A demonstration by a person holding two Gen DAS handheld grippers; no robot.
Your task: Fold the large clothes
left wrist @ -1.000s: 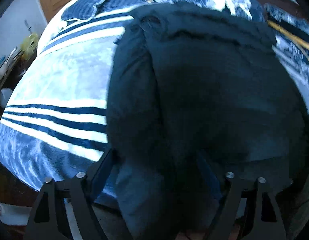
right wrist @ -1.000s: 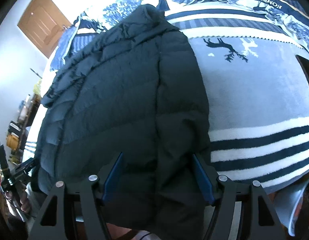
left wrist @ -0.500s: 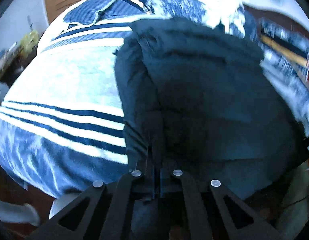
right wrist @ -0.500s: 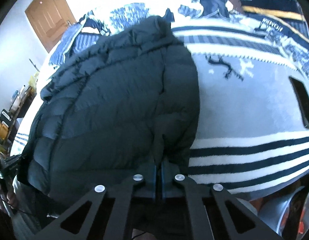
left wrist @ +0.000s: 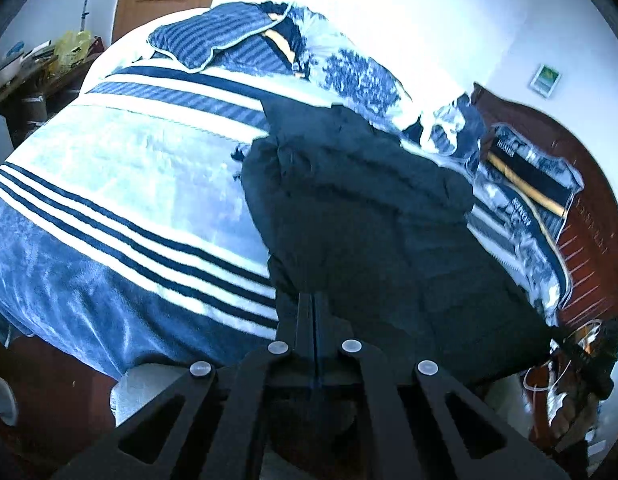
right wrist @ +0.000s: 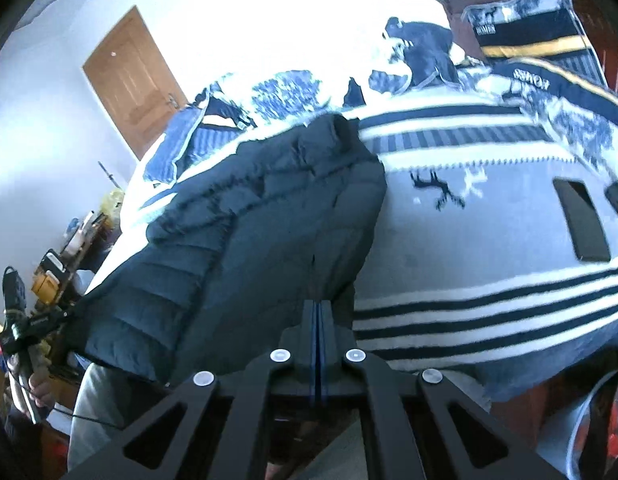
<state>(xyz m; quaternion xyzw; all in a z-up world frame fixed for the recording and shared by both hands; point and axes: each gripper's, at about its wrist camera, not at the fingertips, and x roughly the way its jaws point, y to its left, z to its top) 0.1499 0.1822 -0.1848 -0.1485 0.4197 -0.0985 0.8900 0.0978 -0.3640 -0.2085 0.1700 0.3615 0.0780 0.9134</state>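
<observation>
A: Where's the dark puffer jacket (left wrist: 373, 216)?
B: Spread on the striped blanket (left wrist: 121, 176) over the bed.
A: And the fingers?
B: Left gripper (left wrist: 314, 308) and right gripper (right wrist: 317, 312) both pinch its near hem, clamped tight.

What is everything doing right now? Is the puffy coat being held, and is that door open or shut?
Puffy coat: lying along the bed, its near hem pinched by both claws.
Left claw: shut on the coat's hem.
Right claw: shut on the coat's hem.
Striped blanket: spread flat over the bed, under the coat.
Door: shut.
Pillows: piled untidily at the far end.
</observation>
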